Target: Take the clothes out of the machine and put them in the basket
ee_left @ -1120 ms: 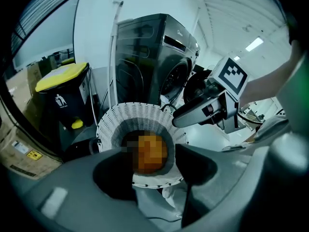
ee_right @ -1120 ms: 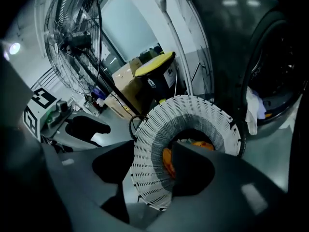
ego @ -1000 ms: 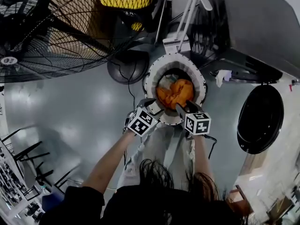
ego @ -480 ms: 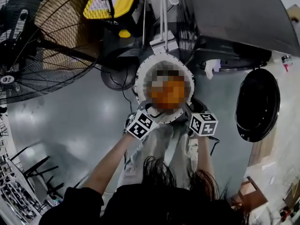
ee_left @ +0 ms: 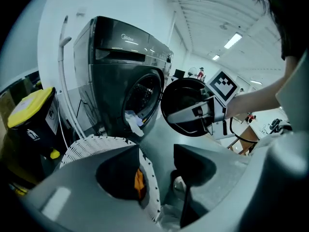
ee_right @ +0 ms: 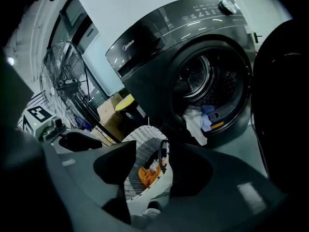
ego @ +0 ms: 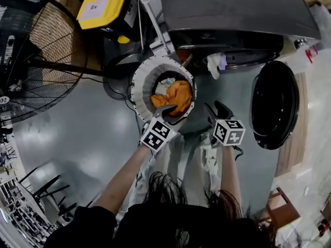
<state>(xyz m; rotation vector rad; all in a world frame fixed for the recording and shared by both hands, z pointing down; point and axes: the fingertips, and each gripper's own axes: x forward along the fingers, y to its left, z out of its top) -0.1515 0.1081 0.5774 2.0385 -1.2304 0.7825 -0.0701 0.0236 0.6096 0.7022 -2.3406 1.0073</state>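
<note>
A white perforated basket (ego: 138,84) stands on the floor before the dark grey washing machine (ego: 243,9); the basket (ee_right: 140,153) also shows in the right gripper view. An orange garment (ego: 175,96) lies inside it on a pale one. The machine's round door (ego: 274,105) hangs open. White and blue clothes (ee_right: 197,120) spill over the drum's lip (ego: 213,63). My left gripper (ego: 170,115) is open at the basket's near rim, and nothing is between its jaws (ee_left: 157,151). To the right of the basket, my right gripper (ego: 216,110) is open and empty (ee_right: 149,151).
A large black floor fan (ego: 36,61) stands left of the basket, its round base (ego: 116,84) close to the rim. A black bin with a yellow lid (ego: 103,4) sits behind. Grey floor (ego: 77,133) lies to the left. The person's legs are below the grippers.
Both grippers have drawn back from the orange garment, which now lies in the basket. The right gripper has moved right, off the basket. My view has swung toward the machine.
</note>
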